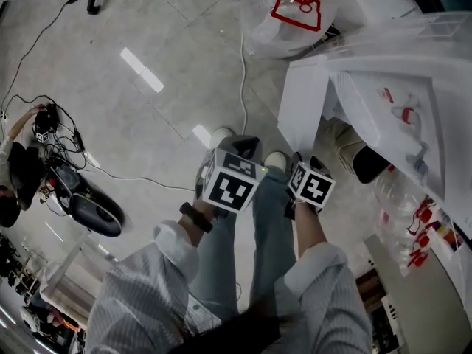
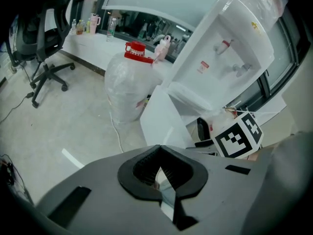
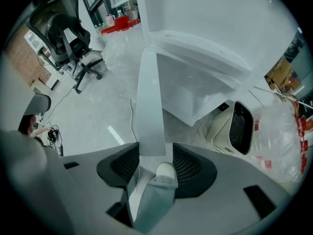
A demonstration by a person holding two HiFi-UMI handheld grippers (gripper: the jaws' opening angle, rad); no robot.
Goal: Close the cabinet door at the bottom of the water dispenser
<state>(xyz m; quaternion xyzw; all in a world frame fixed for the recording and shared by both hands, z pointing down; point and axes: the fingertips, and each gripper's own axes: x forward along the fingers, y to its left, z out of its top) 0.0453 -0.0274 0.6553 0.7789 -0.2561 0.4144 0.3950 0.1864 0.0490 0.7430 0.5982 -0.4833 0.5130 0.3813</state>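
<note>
One open cabinet door [image 3: 150,102], one dispenser [image 2: 230,48], left gripper [image 2: 164,175], right gripper [image 3: 155,163]

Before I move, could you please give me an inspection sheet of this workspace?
Surface: glossy grey floor.
Job's things: dispenser; its bottom door stands open.
Clutter: bagged jug; plastic bag; white appliance.
Grippers: left gripper shut, empty; right gripper open, door edge between its jaws, not gripped.
Cables: white cable near door; black cables at left.
Surroundings: chair, counter, person at left.
</note>
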